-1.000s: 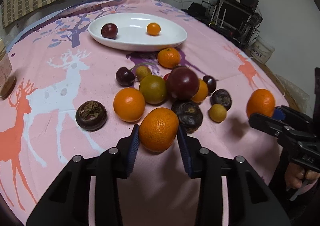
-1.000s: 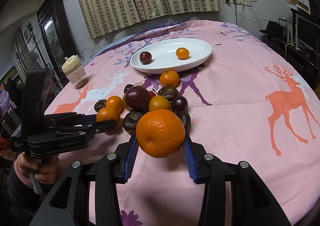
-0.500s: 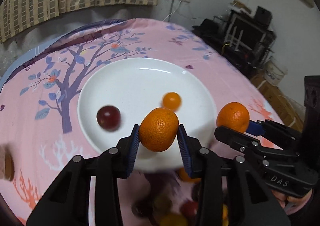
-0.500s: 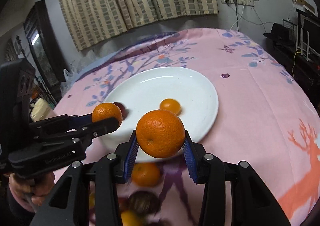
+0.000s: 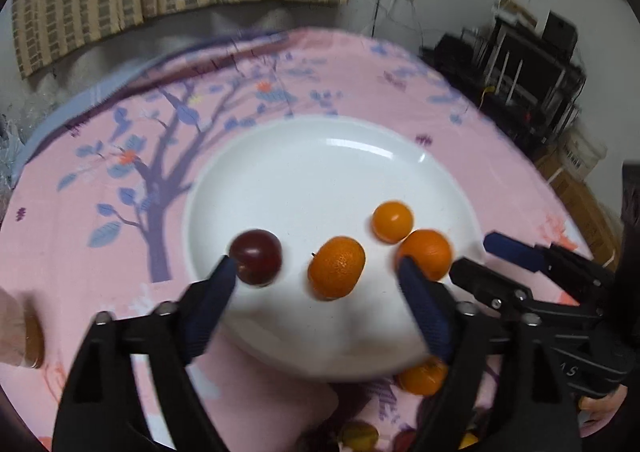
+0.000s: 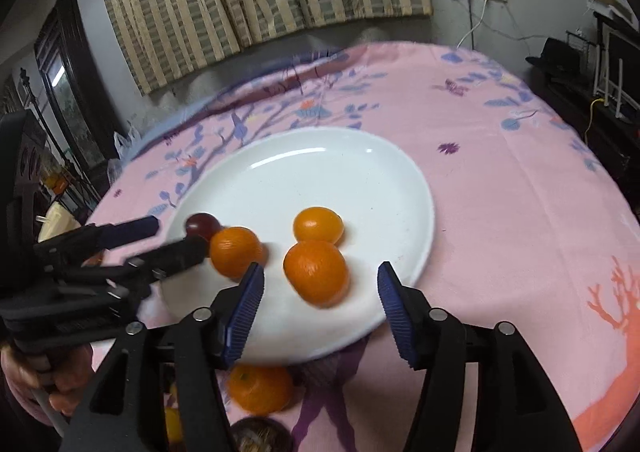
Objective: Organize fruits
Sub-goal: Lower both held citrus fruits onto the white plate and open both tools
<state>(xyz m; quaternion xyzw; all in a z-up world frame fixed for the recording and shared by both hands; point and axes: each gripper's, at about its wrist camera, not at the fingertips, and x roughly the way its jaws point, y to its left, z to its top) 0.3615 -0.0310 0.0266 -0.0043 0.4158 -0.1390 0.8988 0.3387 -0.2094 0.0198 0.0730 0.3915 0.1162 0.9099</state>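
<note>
Both black grippers' jaws, left [image 5: 316,272] and right [image 6: 320,284], are being opened; a round orange mandarin [image 5: 337,267] [image 6: 316,272] is being left unclamped between each pair.

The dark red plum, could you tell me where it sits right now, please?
In the left wrist view the dark red plum lies on the white plate, near its left rim, left of the orange and beside the left gripper's left fingertip.

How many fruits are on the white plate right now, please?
4: a plum at the left, a small orange farther back, and two mandarins, one between the left gripper's opening jaws, one beside it.
</note>
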